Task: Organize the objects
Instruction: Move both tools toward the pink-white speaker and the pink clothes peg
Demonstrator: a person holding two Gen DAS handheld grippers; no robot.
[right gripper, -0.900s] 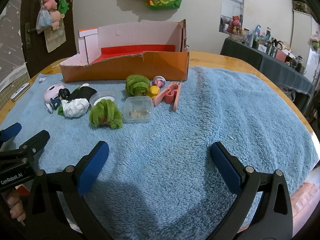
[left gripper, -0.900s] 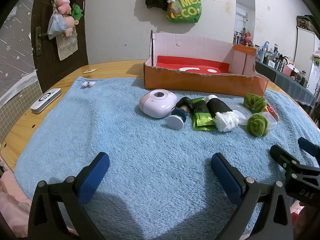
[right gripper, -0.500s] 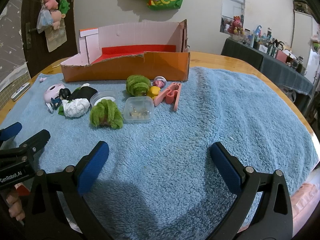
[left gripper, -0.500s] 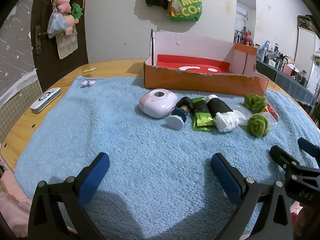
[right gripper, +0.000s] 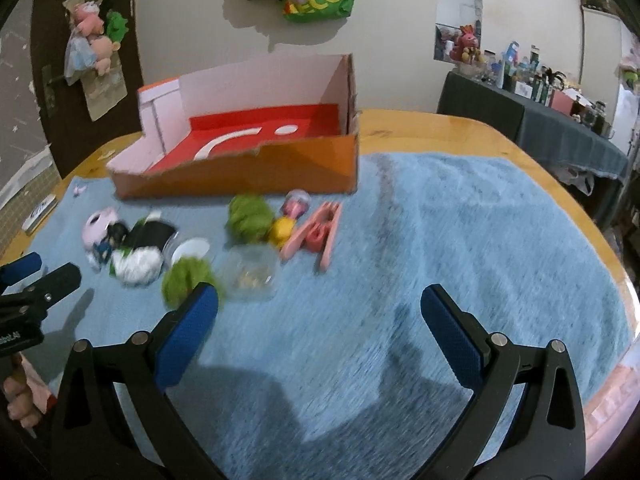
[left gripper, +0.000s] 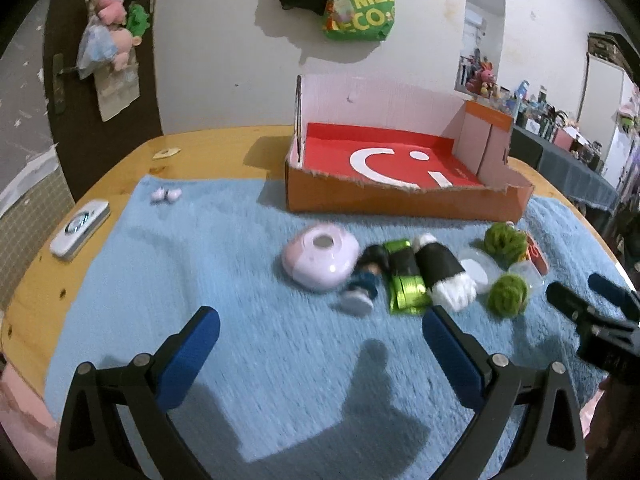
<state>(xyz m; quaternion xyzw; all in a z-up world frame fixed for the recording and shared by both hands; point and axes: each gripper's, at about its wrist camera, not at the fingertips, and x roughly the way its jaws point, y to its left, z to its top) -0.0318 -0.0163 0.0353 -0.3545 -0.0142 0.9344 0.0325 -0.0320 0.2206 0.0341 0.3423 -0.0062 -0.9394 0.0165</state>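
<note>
Toys and small odds and ends lie in a loose row on the blue towel that covers the desk, just in front of the open cardboard box in the upper middle of both views. In the left wrist view the row runs from the centre to the right edge: a round lilac gadget, a small doll lying beside it, a green foil packet, a black-and-white plush roll and two green pompoms. The right wrist view adds a clear lidded tub, a yellow toy and a pink clip, left of centre.

Nothing appears to be in the box yet, so the sorting looks barely begun; this reads as the approach to a first pick. The left gripper and right gripper both hang over bare towel at the bottom of their frames, fingers spread wide with nothing between them.

Next, each gripper probably needs to push forward and down until one item sits between its fingers. The left is nearest the doll and packet; the right nearest a pompom and the tub. Items touch, so a clean single grasp needs care.
</note>
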